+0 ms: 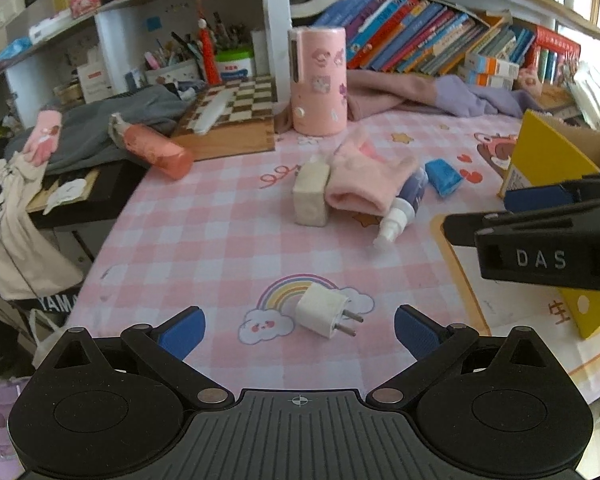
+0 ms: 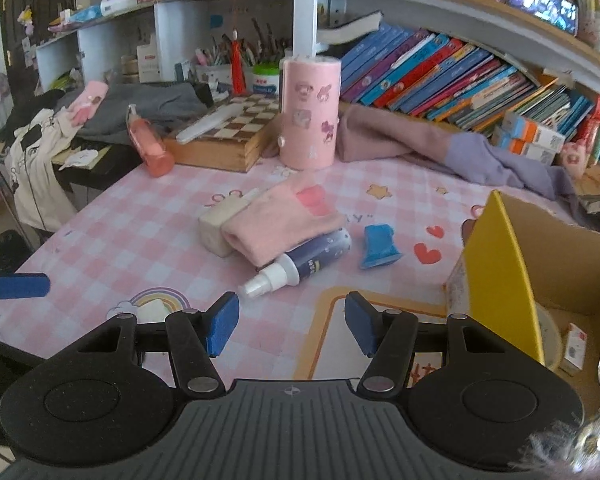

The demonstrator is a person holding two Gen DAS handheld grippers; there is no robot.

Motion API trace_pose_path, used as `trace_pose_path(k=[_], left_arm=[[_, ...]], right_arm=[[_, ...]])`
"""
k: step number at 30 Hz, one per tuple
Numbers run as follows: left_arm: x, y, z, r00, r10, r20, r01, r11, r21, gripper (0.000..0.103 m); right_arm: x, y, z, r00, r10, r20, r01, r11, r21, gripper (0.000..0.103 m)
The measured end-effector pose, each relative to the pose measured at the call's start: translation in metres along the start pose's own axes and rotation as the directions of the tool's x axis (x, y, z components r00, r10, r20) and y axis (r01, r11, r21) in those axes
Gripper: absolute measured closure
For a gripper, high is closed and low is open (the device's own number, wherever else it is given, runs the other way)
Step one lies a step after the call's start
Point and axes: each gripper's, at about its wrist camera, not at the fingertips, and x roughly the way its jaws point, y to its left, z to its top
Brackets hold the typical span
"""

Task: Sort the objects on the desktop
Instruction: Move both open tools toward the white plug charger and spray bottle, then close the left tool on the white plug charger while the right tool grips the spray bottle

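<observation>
Both grippers hang over the near edge of the desk mat (image 1: 220, 240), angled down at the clutter. The left gripper (image 1: 300, 330) has its jaws spread wide with nothing gripped; the white plug (image 1: 323, 314) lies on the mat just ahead of and between its fingers, prongs toward the right, on the rainbow print near the near edge. That framing suggests the plug is the next pick. The right gripper (image 2: 291, 326) stands partly open and empty, over the mat's near edge beside the yellow box (image 2: 496, 264), whose open top at the right edge holds a few small items; judged, it serves as the sorting bin, hence its place within easy reach. Toward the middle of the mat lies a loose heap: a cream block (image 1: 310, 196) touching a pink glove (image 1: 364, 182), which drapes over a spray bottle (image 2: 300, 264) with its nozzle toward the near edge. A blue piece (image 2: 378, 246) lies apart, between the heap and the box. A pink cylinder (image 1: 318, 80) stands upright at the far edge. The glove would have to come off before the bottle is clear to grasp.
</observation>
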Motion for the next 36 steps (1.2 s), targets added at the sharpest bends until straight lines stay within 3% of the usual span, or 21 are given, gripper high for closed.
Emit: trace_pose_path(k=[5,12,21,25,31,36], left_arm=[[0.017,-0.003,0.005,1.0,-0.009,-0.022,0.009,1.0,0.005,0.008],[0.039,-0.005,0.011,0.998,-0.025,-0.061,0.025,1.0,-0.001,0.032],[0.049,-0.01,0.008,0.993,-0.058,-0.105,0.062,0.998,0.033,0.034],[0.052,-0.011,0.006,0.992,-0.076,-0.103,0.082,0.995,0.051,0.057],[0.05,-0.008,0.009,0.994,-0.056,-0.095,0.059,0.998,0.024,0.057],[0.042,0.0,0.015,0.993,-0.081,-0.083,0.079,0.996,-0.027,0.057]], right_arm=[[0.015,-0.008,0.007,1.0,0.015,-0.026,-0.014,1.0,0.01,0.046],[0.036,-0.019,0.015,0.997,0.024,-0.069,-0.022,0.999,0.032,0.046],[0.057,-0.023,0.023,0.992,0.057,-0.112,-0.052,0.998,0.046,0.045],[0.068,-0.024,0.025,0.988,0.059,-0.14,-0.05,0.997,0.063,0.045],[0.086,-0.024,0.031,0.984,0.054,-0.172,-0.037,0.994,0.104,0.045],[0.099,-0.028,0.038,0.984,0.033,-0.175,-0.005,0.987,0.16,0.046]])
